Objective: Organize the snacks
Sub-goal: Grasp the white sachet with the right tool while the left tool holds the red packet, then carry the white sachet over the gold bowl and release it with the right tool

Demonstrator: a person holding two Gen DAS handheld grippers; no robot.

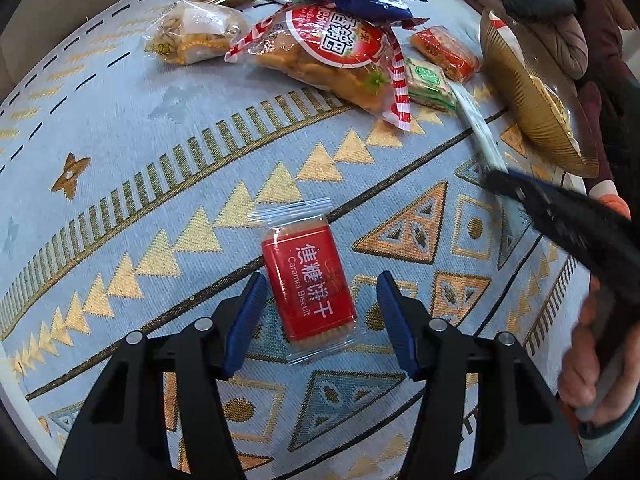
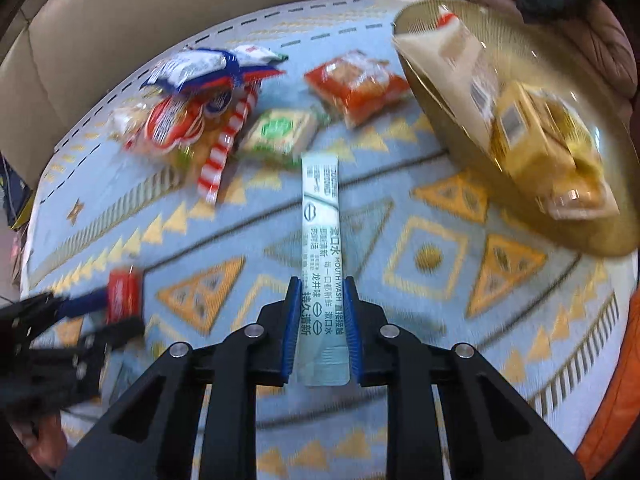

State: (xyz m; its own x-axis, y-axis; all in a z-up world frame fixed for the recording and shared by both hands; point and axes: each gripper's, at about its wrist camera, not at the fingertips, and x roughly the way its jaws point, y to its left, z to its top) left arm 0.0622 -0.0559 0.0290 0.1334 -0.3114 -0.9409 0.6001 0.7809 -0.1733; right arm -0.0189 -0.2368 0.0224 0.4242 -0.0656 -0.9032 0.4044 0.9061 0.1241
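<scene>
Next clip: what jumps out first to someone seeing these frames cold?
The red caramel biscuit pack lies flat on the patterned cloth between the open fingers of the left claw. The right claw is shut on a long pale mouthwash sachet. To the right, a gold bowl already holds some packets, while a pile of snacks waits behind.

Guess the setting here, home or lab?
Probably a home living room: a patterned woven tablecloth, a beige sofa behind the table, and a gold snack bowl amid loose snack packets.
</scene>
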